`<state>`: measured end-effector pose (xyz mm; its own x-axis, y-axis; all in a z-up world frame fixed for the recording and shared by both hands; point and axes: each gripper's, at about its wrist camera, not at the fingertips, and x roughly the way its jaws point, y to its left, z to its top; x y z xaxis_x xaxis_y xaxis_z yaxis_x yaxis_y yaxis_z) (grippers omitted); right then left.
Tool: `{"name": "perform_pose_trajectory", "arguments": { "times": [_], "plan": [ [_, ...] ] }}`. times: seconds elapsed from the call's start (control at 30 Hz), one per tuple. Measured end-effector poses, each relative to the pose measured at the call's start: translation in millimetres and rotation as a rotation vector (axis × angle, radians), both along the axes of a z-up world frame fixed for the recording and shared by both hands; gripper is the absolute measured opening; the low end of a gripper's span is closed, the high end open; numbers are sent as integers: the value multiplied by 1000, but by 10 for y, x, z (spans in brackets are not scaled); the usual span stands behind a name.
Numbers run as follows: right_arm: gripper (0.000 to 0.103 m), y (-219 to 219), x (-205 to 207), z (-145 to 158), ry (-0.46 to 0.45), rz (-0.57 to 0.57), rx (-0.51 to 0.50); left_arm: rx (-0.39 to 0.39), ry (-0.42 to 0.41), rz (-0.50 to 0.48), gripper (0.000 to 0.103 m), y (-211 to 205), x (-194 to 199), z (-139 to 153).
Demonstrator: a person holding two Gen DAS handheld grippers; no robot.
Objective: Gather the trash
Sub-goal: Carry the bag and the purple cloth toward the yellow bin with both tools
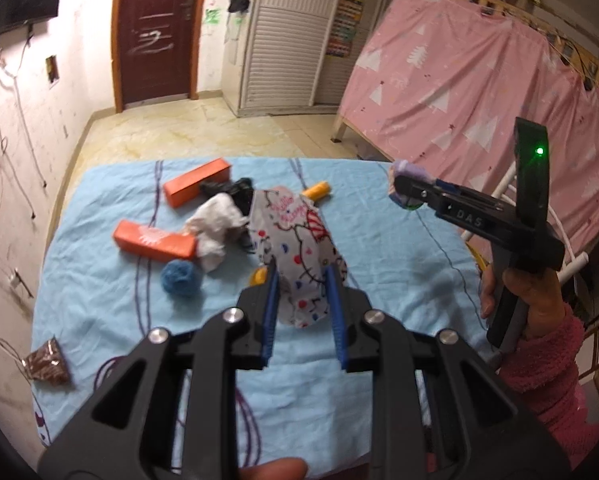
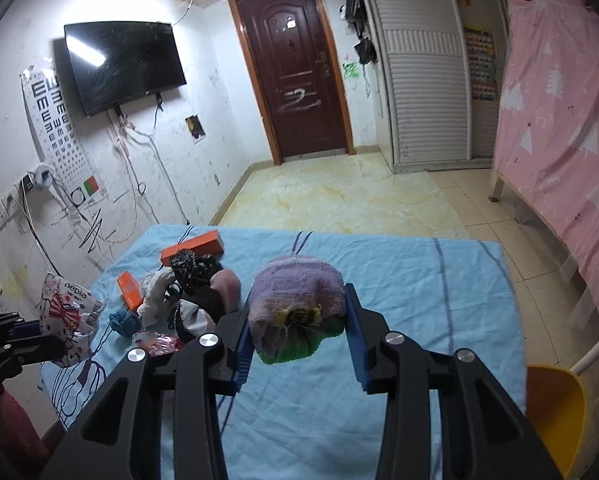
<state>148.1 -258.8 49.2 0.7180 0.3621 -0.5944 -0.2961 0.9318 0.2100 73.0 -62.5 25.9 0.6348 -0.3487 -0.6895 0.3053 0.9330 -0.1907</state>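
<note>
Two pieces are lifted: your left gripper [image 1: 303, 280] clamps the cartoon-printed tissue packet [image 1: 295, 248], your right gripper [image 2: 297, 320] grips the purple knitted bundle [image 2: 297, 300]. Orange cardboard boxes [image 1: 155, 240], crumpled white paper [image 1: 215, 220] remain on the blue sheet [image 1: 379, 240].

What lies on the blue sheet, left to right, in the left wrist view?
Brown snack packet → near orange box → blue yarn ball → white crumpled tissue → cartoon-print bag in the left claw.

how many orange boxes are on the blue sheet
2. One orange box lies at the far side of the pile, toward the door; the other orange box lies nearer, on the pile's left beside the crumpled white paper. The pile could hide more.
</note>
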Motion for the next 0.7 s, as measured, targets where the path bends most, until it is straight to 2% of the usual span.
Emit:
{"name": "perform_pose_trajectory", "arguments": {
  "times": [0.4,0.7],
  "plan": [
    [34,-936,-413,156,-83,-186,36,56,-43,-145,21,-738,23,155],
    [34,-1684,-682,81,-105,-325,83,93,-78,-303,21,-1533,3,216]
  ]
}}
